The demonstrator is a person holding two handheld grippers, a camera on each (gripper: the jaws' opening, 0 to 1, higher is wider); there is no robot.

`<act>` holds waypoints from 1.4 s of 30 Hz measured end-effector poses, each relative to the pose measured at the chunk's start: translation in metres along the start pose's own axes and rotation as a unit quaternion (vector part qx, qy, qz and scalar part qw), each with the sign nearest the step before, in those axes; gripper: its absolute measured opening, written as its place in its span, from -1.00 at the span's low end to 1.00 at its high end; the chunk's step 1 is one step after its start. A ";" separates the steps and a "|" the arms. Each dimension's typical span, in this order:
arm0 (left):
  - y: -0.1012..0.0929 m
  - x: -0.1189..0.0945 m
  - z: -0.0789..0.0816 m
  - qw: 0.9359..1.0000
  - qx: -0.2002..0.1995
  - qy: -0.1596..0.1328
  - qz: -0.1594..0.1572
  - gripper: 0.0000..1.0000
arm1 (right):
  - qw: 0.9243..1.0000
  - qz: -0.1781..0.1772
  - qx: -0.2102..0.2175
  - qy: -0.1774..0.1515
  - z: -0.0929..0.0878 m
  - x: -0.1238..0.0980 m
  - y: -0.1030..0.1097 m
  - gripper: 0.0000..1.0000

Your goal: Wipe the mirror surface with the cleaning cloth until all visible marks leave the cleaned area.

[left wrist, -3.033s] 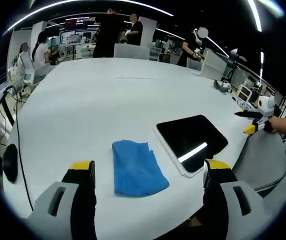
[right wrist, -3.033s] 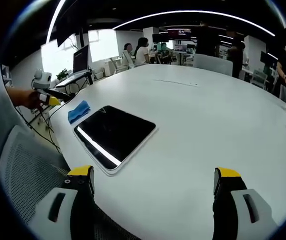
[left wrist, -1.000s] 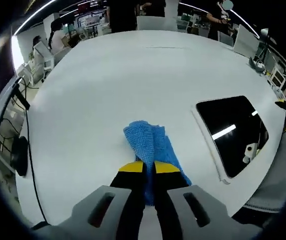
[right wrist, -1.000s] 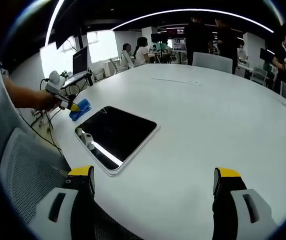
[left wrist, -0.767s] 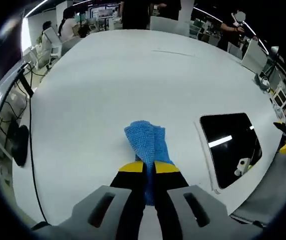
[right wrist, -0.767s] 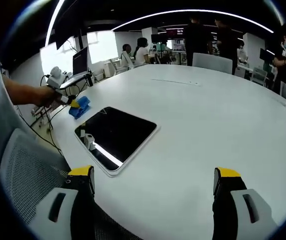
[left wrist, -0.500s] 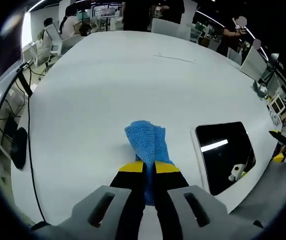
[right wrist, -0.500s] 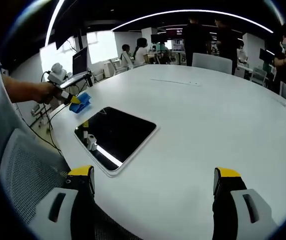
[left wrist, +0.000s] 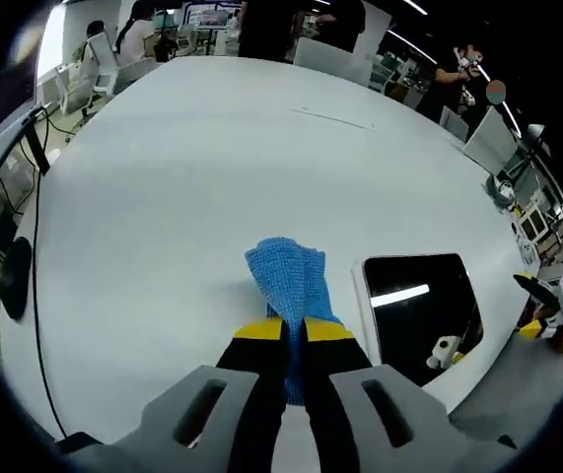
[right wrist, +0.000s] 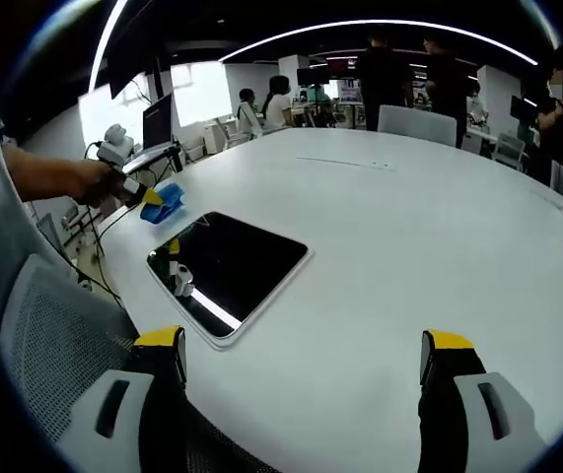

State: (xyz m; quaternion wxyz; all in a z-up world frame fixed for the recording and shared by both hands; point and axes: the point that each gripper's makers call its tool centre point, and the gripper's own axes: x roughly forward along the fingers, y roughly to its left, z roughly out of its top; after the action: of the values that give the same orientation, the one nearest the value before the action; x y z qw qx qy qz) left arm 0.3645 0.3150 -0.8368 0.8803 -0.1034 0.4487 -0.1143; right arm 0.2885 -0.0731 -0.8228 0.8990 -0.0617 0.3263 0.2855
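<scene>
Currently my left gripper (left wrist: 294, 330) is clamped on the blue cleaning cloth (left wrist: 290, 279), yellow-tipped jaws pressed together with the cloth bunched between them and sticking out ahead. Whether the cloth touches the white table (left wrist: 182, 187) I can't tell from the left gripper view. In the right gripper view the same gripper (right wrist: 146, 196) sits just off the mirror's far-left corner, cloth (right wrist: 166, 205) in its grip, my hand (right wrist: 89, 181) behind it.

Mirror (left wrist: 417, 314) is a dark rectangle in a white frame, flat on the table near its edge, to the right of the cloth and apart from it. It reflects a ceiling light strip. Right gripper view shows the mirror (right wrist: 234, 267) ahead-left of my right gripper (right wrist: 301, 357).

Right gripper jaws are spread wide, nothing between them, hovering over the table's near edge beside the mirror. From the left gripper view it (left wrist: 540, 311) sits just past the mirror's right side.

Grey mesh chair (right wrist: 49, 335) is tucked by the table edge below the mirror.
</scene>
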 end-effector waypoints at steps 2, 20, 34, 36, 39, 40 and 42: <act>-0.003 0.002 -0.001 1.000 -0.008 0.005 -0.001 -0.95 | 1.000 0.000 0.001 -0.001 0.000 0.000 0.000 0.96; -0.051 0.037 0.006 0.999 0.014 0.025 -0.019 -0.95 | 1.000 -0.002 0.002 -0.003 0.001 -0.001 -0.001 0.96; -0.070 0.060 -0.003 0.998 0.060 0.028 -0.003 -0.94 | 1.000 -0.004 0.002 -0.002 0.001 -0.002 -0.002 0.95; -0.070 0.060 -0.002 0.998 0.053 0.031 0.006 -0.94 | 1.000 -0.004 0.002 -0.001 0.000 -0.002 -0.002 0.95; -0.070 0.061 -0.002 0.998 0.052 0.034 0.013 -0.94 | 1.000 -0.004 0.003 -0.002 0.001 -0.002 -0.002 0.95; -0.069 0.061 -0.002 0.998 0.047 0.037 0.014 -0.93 | 1.000 -0.004 0.002 -0.002 0.001 -0.002 -0.002 0.95; -0.069 0.061 -0.001 0.998 0.034 0.045 0.019 -0.93 | 1.000 -0.002 0.002 0.000 0.000 -0.001 -0.001 0.95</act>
State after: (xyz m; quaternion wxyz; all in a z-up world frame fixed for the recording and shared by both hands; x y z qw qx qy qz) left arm 0.3911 0.2314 -0.8652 0.8640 -0.0595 0.4860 -0.1173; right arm 0.2885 -0.0749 -0.8218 0.9000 -0.0604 0.3264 0.2826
